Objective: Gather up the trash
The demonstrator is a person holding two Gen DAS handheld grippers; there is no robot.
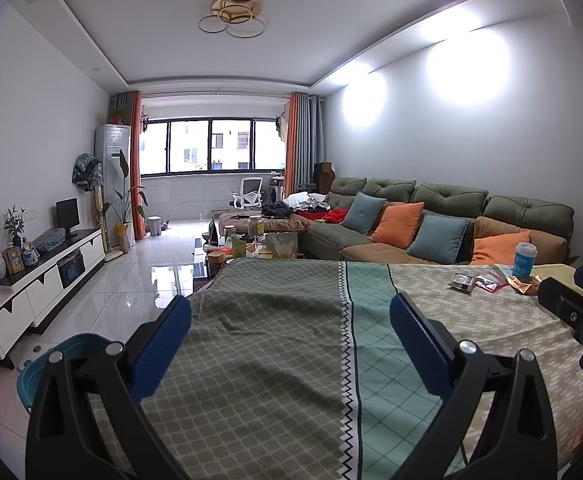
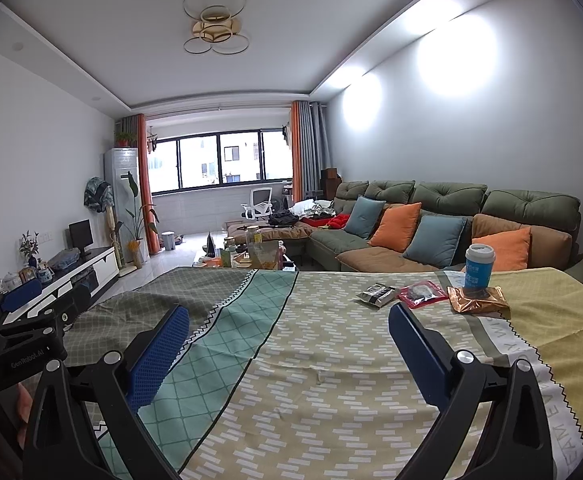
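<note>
Three wrappers lie in a row on the patterned tablecloth [image 2: 299,360]: a black one [image 2: 376,295], a red one [image 2: 420,294] and a crumpled copper-coloured one [image 2: 478,301]. A blue-and-white cup [image 2: 478,266] stands just behind the copper wrapper. In the left wrist view the same wrappers [image 1: 487,281] and cup [image 1: 524,260] sit far right. My right gripper [image 2: 289,320] hovers open over the cloth, short of the wrappers and to their left. My left gripper [image 1: 291,310] is open above the table's left part, with nothing between its fingers. A blue bin [image 1: 53,364] sits on the floor left of the table.
Beyond the table a cluttered coffee table [image 1: 251,244] and a green sofa with orange and blue cushions [image 1: 431,220] fill the middle and right. A white TV cabinet [image 1: 39,280] lines the left wall. Shiny tiled floor [image 1: 131,280] runs between them.
</note>
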